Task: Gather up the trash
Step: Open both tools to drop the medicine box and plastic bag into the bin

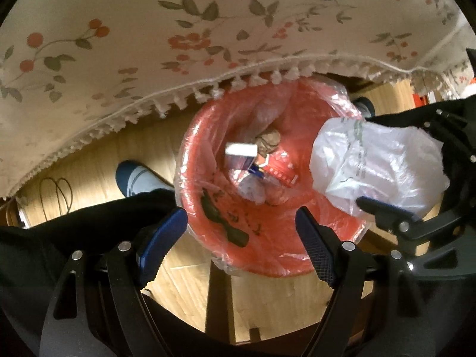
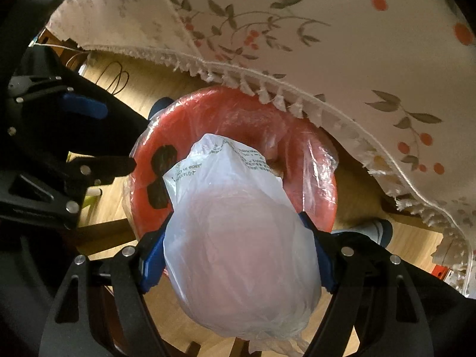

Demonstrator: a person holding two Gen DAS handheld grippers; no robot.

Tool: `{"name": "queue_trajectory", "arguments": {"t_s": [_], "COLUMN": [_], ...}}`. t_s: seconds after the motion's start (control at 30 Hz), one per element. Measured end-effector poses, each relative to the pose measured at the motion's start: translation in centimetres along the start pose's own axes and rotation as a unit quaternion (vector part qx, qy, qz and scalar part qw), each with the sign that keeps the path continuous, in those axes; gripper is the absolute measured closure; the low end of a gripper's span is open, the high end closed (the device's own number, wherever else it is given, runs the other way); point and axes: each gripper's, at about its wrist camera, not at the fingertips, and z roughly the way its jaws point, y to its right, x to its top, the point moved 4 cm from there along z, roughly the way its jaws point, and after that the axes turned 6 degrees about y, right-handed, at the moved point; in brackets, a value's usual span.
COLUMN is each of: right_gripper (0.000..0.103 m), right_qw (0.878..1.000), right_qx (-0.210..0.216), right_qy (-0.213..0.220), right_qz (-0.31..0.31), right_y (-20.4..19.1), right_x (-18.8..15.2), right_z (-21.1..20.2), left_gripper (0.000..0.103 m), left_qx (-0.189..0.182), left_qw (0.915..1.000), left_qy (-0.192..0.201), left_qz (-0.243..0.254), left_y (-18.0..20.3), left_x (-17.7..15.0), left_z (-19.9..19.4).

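A red trash bin (image 1: 208, 160) lined with clear plastic stands on the wooden floor beside the table. It holds a white box (image 1: 241, 149), a red packet and crumpled wrappers. My left gripper (image 1: 241, 232) is open and empty above the bin's near rim. My right gripper (image 2: 235, 255) is shut on a crumpled white plastic bag (image 2: 238, 238) and holds it over the bin (image 2: 312, 160). In the left wrist view the bag (image 1: 377, 163) hangs over the bin's right side, held by the right gripper (image 1: 398, 178).
A floral tablecloth with a tasselled fringe (image 1: 178, 44) hangs over the bin's far side. A foot in a blue and white shoe (image 1: 136, 178) stands left of the bin. A dark cable (image 1: 56, 196) lies on the floor. A dark wooden leg (image 1: 218, 297) stands below the bin.
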Motion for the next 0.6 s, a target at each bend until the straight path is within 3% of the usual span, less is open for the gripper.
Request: {"name": "queue_trajectory", "arguments": {"t_s": [0.5, 0.6], "right_gripper": [0.021, 0.011], "right_qw": [1.000, 1.000], "right_qx": [-0.001, -0.003], "right_qy": [-0.016, -0.013], "right_qz": [-0.003, -0.004], "right_y": [-0.4, -0.5], "right_x": [0.3, 0.4], "right_z": [1.2, 1.2], "left_gripper": [0.018, 0.018], "left_qx": [0.001, 0.002], "left_qw": [0.9999, 0.9999], "left_qy": [0.006, 0.007], "left_qz": [-0.013, -0.012], "left_y": [-0.7, -0.7], "left_x": [0.2, 0.2], "left_z": [0.3, 0.3]}}
